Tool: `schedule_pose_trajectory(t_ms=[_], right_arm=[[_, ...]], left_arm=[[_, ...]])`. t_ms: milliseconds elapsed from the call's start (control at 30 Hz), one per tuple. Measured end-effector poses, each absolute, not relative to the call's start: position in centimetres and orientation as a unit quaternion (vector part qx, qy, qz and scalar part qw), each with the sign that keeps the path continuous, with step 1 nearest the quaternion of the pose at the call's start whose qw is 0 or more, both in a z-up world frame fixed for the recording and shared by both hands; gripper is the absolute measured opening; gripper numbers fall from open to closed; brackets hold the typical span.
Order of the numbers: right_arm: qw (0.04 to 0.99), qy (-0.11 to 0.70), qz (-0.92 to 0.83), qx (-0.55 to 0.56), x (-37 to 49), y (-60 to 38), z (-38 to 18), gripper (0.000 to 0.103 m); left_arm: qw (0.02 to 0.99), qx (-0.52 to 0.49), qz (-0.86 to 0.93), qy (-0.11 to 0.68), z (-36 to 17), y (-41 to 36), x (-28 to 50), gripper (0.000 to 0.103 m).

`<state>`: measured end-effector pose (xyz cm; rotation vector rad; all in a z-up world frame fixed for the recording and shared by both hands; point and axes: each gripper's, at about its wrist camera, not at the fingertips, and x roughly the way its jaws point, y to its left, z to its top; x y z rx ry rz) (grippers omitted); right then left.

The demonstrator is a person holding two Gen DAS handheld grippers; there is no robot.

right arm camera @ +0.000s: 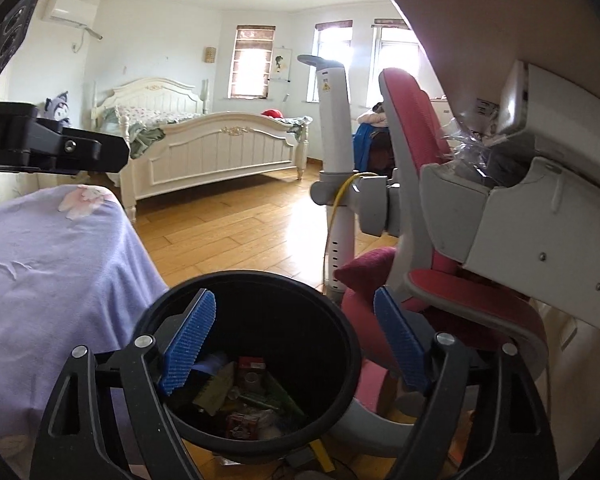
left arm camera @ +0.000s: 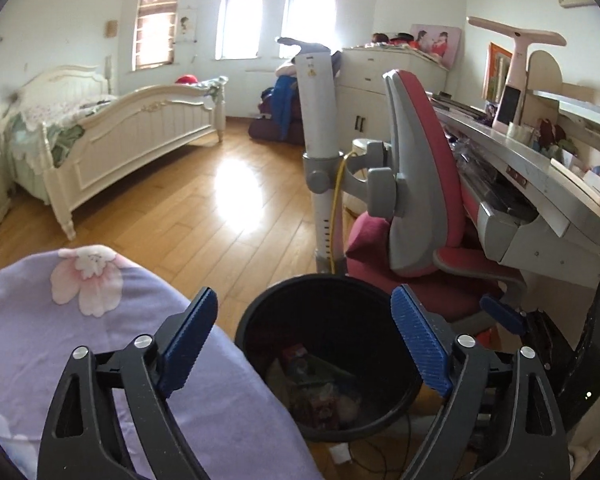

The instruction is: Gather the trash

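A black round trash bin [left arm camera: 260,312] stands on the wood floor beside a lavender-covered surface and shows in both views [right arm camera: 340,320]. Crumpled wrappers and packaging [left arm camera: 320,392] lie at its bottom, clearer in the right wrist view [right arm camera: 244,400]. My left gripper [left arm camera: 306,344] is open and empty, hovering above the bin's mouth. My right gripper [right arm camera: 296,344] is open and empty too, above the bin's right side. The other gripper's black body [right arm camera: 52,148] shows at the left of the right wrist view.
A pink and grey desk chair [left arm camera: 412,184] stands right of the bin, under a cluttered desk [left arm camera: 540,176]. A white pole [left arm camera: 320,128] with a yellow cable rises behind the bin. The floral lavender cloth [left arm camera: 60,340] lies left. A white bed [left arm camera: 112,132] stands across the floor.
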<state>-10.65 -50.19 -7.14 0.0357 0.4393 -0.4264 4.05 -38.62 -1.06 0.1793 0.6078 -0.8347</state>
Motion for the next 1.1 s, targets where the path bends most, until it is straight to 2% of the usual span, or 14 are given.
schedule_pose_trajectory(t_ms=[133, 267, 467, 667, 833, 1100], right_arm=[[0.966, 0.194, -0.166, 0.03, -9.9, -48.7, -5.6, 0.089], [0.981, 0.172, -0.09, 0.03, -7.6, -44.8, -3.1, 0.097], [0.989, 0.148, 0.012, 0.026, -3.4, -37.1, 0.9, 0.097], [0.987, 0.148, 0.053, 0.008, 0.1, -30.8, 0.4, 0.098], [0.989, 0.139, 0.045, 0.016, 0.5, -29.4, -0.3, 0.098], [0.989, 0.145, 0.009, 0.037, 0.4, -30.6, -0.8, 0.097]], left_arm=[[0.898, 0.078, -0.349, 0.258, 0.7, -34.3, 3.8, 0.097], [0.939, 0.061, -0.253, 0.223, 1.9, -27.4, 3.9, 0.098], [0.974, 0.032, -0.103, 0.201, 2.1, -16.2, 3.7, 0.098], [0.979, 0.001, 0.008, 0.203, 0.8, -7.1, 4.1, 0.098], [0.981, -0.012, 0.029, 0.193, 0.2, -4.3, 3.8, 0.098], [0.98, 0.007, -0.013, 0.199, -0.8, -5.8, 4.2, 0.098]])
